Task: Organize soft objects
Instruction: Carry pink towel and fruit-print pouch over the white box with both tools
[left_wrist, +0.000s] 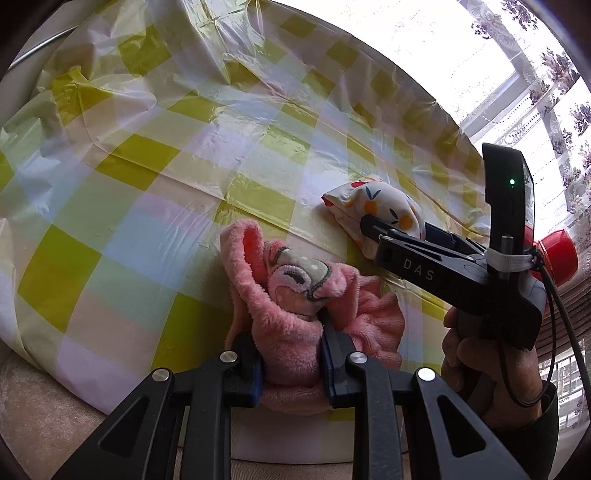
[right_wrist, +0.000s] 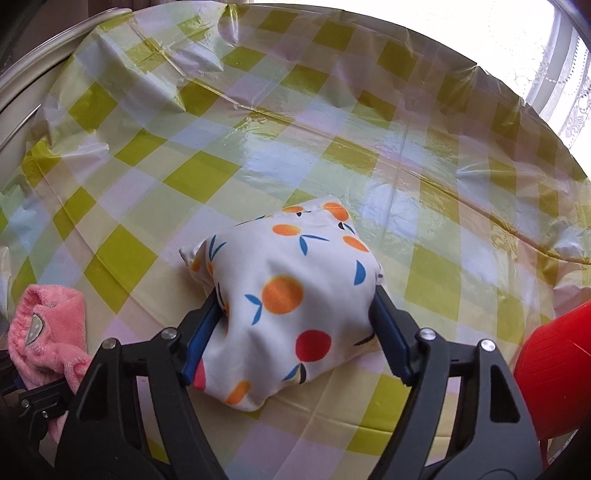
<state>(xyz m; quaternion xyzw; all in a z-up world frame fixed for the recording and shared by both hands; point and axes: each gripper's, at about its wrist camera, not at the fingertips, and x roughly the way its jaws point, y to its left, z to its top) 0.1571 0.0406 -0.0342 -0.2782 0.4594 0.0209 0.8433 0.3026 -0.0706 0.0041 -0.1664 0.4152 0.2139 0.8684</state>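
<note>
The fruit-print pouch (right_wrist: 291, 295) lies on the checked surface (right_wrist: 258, 147); it looks light and squashy, so I judge that a hold across its plump middle should suit it. My right tongs (right_wrist: 295, 325) angle down over it, pads pressing both flanks, apparently clamped. My left tongs (left_wrist: 291, 350), likewise tilted down, are clamped on the fluffy pink towel (left_wrist: 295, 306) beside it.

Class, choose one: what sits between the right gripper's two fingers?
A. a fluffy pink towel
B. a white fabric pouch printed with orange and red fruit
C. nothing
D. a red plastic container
B: the white fabric pouch printed with orange and red fruit fills the gap of the right gripper, whose blue pads dent its sides.
</note>
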